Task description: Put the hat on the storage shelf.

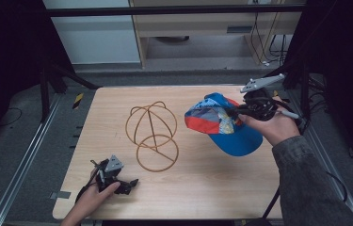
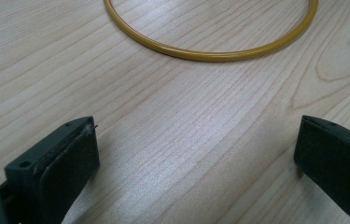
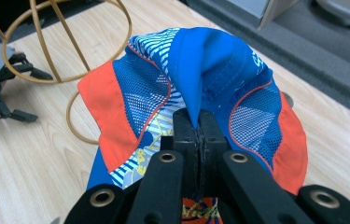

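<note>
1. Cap [image 3: 210, 84] fabric is pinched between the closed jaws of the right gripper [image 3: 199, 126], which hold a fold of the blue crown.
2. In the high view the right gripper [image 1: 240, 112] holds the cap [image 1: 226, 125] in the air over the right part of the desk [image 1: 202, 188], with its blue brim hanging low toward the person.
3. Orange, blue mesh and striped panels spread out around the pinched fold.
4. Left of the cap stands a wire stand [image 1: 151, 134], a dome of hoops over a ring base, apart from the cap.
5. The left gripper [image 1: 129, 184] rests on the desk at the near left, jaws wide with nothing between them.
6. Just ahead of its jaws lies the stand's ring [image 2: 210, 51].
</note>
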`<state>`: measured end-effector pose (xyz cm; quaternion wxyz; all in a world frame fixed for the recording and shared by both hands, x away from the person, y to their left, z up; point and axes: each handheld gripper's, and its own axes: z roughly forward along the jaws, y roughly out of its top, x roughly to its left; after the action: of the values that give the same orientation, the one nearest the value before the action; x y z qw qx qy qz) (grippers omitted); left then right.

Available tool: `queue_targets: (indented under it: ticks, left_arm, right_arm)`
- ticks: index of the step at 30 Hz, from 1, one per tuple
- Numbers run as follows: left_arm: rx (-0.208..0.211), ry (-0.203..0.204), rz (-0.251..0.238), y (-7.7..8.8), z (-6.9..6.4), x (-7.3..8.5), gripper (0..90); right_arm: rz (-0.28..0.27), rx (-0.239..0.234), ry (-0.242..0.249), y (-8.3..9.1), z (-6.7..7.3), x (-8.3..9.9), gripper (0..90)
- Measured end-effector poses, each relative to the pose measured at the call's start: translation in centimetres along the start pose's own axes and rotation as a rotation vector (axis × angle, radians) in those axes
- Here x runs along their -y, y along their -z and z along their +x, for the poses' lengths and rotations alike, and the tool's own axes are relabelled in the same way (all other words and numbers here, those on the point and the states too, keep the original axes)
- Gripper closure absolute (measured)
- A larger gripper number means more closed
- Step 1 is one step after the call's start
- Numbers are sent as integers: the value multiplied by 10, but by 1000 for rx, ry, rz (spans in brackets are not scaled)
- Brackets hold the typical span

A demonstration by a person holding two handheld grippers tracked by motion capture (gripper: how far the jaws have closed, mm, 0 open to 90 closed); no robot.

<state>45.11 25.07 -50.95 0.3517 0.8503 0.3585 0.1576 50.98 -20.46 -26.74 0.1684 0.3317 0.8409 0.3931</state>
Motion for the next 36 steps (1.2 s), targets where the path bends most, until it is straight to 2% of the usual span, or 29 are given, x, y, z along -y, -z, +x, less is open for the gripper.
queue_targets:
  ticks: [15, 27, 36]
  left_arm:
    - [1, 1, 0, 0, 0, 0, 0]
    - [-1, -3, 1, 0, 0, 0, 0]
    - [0, -3, 1, 0, 0, 0, 0]
  right_arm:
    - [-84, 16, 13, 12, 16, -8, 891]
    - [-142, 17, 60, 21, 32, -34, 891]
    - [-188, 17, 63, 18, 38, -56, 891]
